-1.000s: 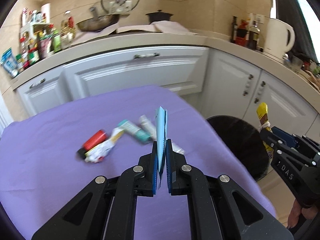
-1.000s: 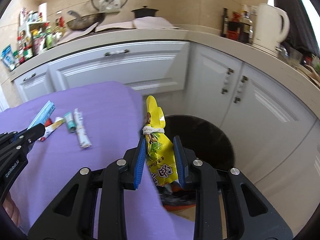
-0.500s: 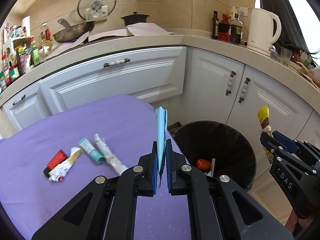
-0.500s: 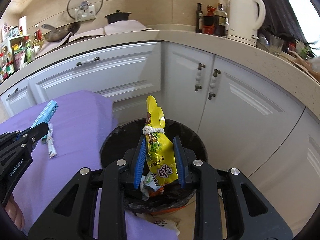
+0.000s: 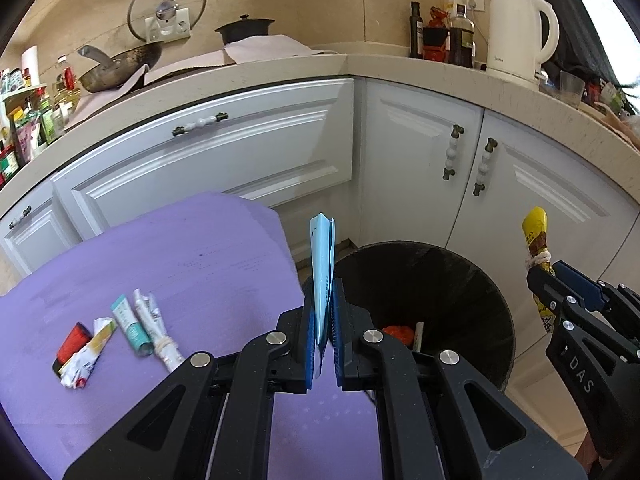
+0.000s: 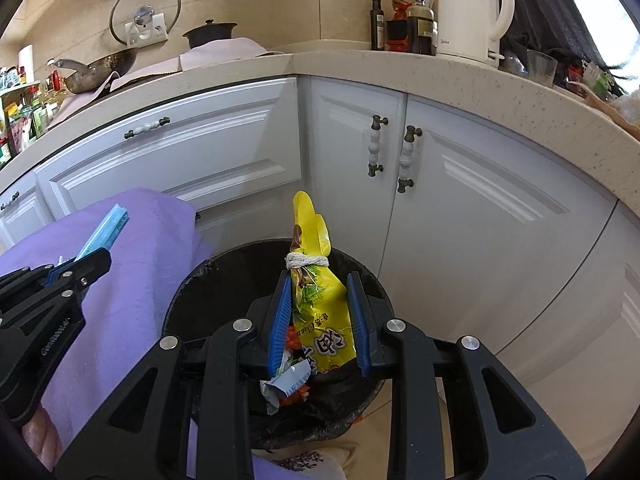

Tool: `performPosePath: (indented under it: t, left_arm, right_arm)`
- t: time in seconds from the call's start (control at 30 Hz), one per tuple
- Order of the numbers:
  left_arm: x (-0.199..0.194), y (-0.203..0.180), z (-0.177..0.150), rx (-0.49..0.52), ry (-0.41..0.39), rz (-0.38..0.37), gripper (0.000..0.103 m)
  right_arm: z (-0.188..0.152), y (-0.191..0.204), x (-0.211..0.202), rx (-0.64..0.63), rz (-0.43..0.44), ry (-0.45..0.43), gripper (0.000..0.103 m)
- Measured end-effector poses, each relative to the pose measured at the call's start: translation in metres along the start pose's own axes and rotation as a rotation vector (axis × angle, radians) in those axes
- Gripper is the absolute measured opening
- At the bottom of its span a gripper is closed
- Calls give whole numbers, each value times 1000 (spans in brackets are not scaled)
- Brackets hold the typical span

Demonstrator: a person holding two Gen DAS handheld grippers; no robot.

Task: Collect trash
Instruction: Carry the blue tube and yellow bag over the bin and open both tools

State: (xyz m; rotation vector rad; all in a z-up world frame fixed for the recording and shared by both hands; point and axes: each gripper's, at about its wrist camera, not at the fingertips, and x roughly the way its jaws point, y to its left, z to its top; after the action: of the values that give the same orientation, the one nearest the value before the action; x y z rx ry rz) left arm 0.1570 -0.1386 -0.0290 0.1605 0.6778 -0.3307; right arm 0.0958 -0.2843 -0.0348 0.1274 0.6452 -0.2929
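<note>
Both grippers shifted from purple table toward bin since earlier frames; bin now fills centre of both views. Left gripper [image 5: 322, 312] nearly closed, pinching flat blue packet [image 5: 322, 264] upright, at table edge beside black trash bin [image 5: 472, 280]. Right gripper [image 6: 318, 312] partly closed, clamping yellow snack bag [image 6: 316, 300] tied with string, directly over bin [image 6: 180, 304]. Bin already holds wrappers. Left on purple tablecloth [image 5: 180, 256]: red tube [image 5: 72, 346], teal tube [image 5: 130, 322], crumpled wrappers [image 5: 156, 330].
</note>
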Motion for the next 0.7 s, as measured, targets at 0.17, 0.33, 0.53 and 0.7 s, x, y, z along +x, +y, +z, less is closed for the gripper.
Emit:
performPosePath:
  t: [0.17,0.33,0.53,0.7]
  left_arm:
    - [14,-6,1,10,15,4,8]
    - [26,-9,3,12,31,3,8]
    - [37,-12,4,13,48,5,15]
    - [40,-11,3,1,45,14,43]
  right_arm:
    - [1,-3,11,8,3,10,27]
    - [2,-4,22,15,12,23,27]
    - [2,-5,36,30,28,39,32]
    - [0,-6,39,32,14,36,42]
